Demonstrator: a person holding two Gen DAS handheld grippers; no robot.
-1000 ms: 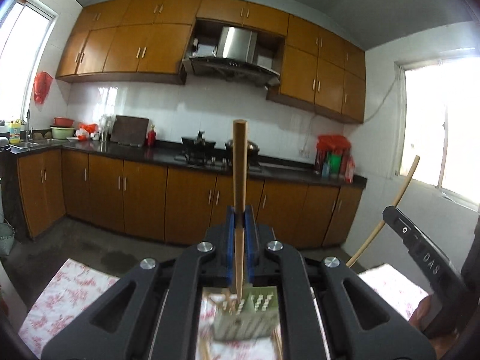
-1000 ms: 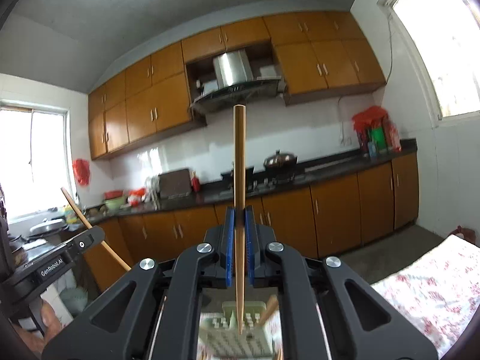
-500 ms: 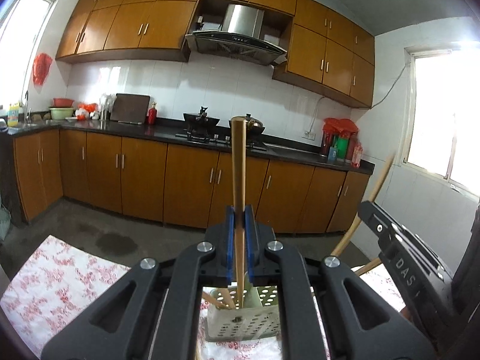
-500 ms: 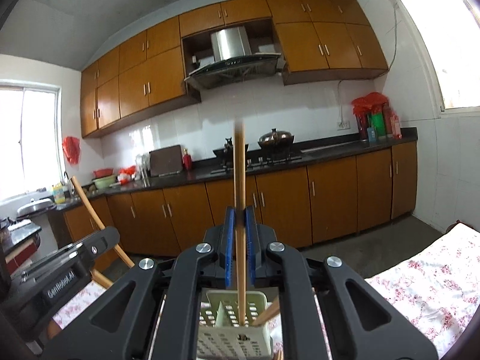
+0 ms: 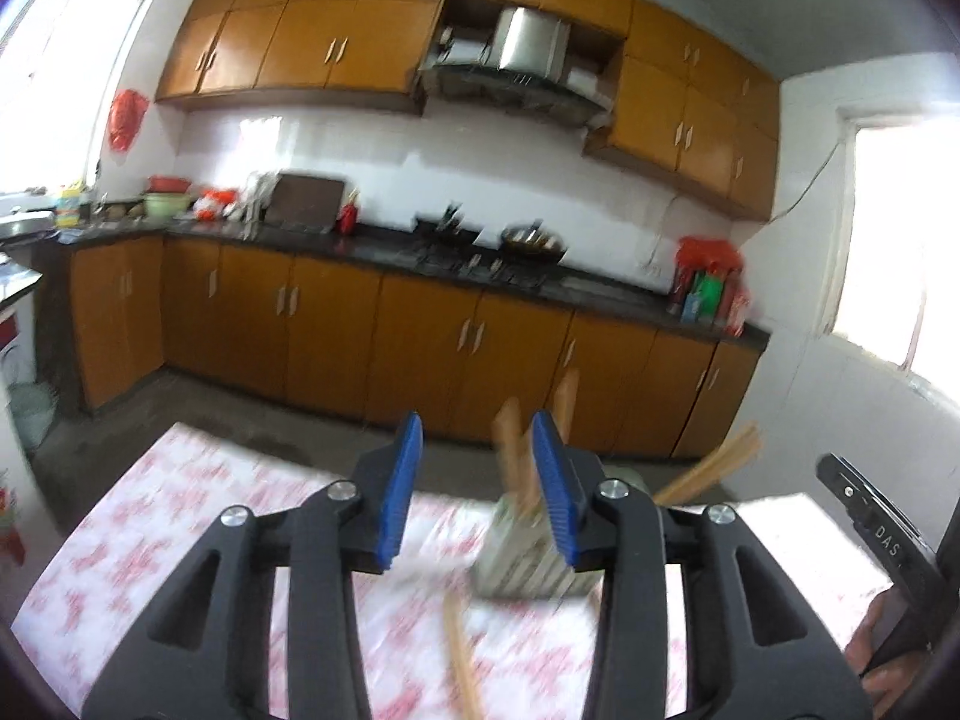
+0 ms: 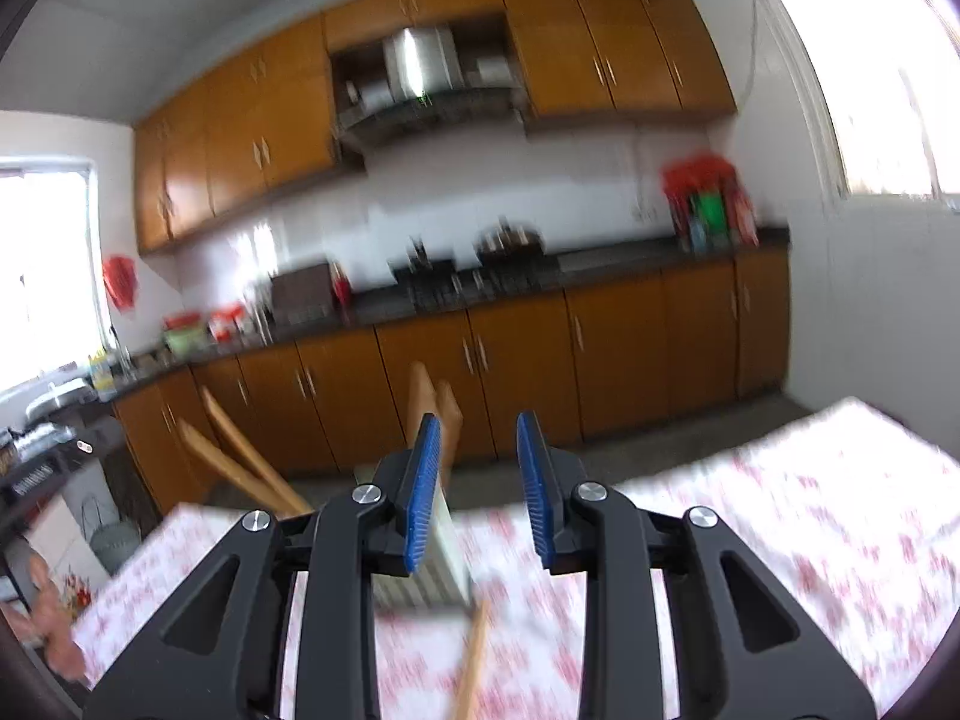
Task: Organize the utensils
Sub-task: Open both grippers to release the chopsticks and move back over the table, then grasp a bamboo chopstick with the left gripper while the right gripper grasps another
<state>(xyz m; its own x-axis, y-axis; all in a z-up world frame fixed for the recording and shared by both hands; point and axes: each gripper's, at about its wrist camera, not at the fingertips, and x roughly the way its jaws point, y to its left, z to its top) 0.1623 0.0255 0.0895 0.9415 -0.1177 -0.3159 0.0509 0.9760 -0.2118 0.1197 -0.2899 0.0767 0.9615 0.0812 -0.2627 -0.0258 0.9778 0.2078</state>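
Note:
A pale perforated utensil holder (image 5: 522, 558) stands on the floral tablecloth (image 5: 180, 540), with several wooden chopsticks (image 5: 513, 450) standing in it. It shows in the right wrist view (image 6: 447, 546) too, chopsticks (image 6: 429, 396) leaning out of it. My left gripper (image 5: 474, 486) is open and empty, the holder just behind its right finger. My right gripper (image 6: 477, 483) is open and empty, the holder behind its left finger. One loose chopstick lies on the cloth in the left wrist view (image 5: 459, 660) and in the right wrist view (image 6: 474, 660). Both views are blurred.
The other gripper's body shows at the right edge of the left wrist view (image 5: 882, 534) and at the left edge of the right wrist view (image 6: 42, 468). Wooden kitchen cabinets (image 5: 336, 330) and a dark counter run behind the table.
Both grippers were shut on upright chopsticks above the holder; now both are open and those chopsticks stand in the holder. Both cameras have shifted.

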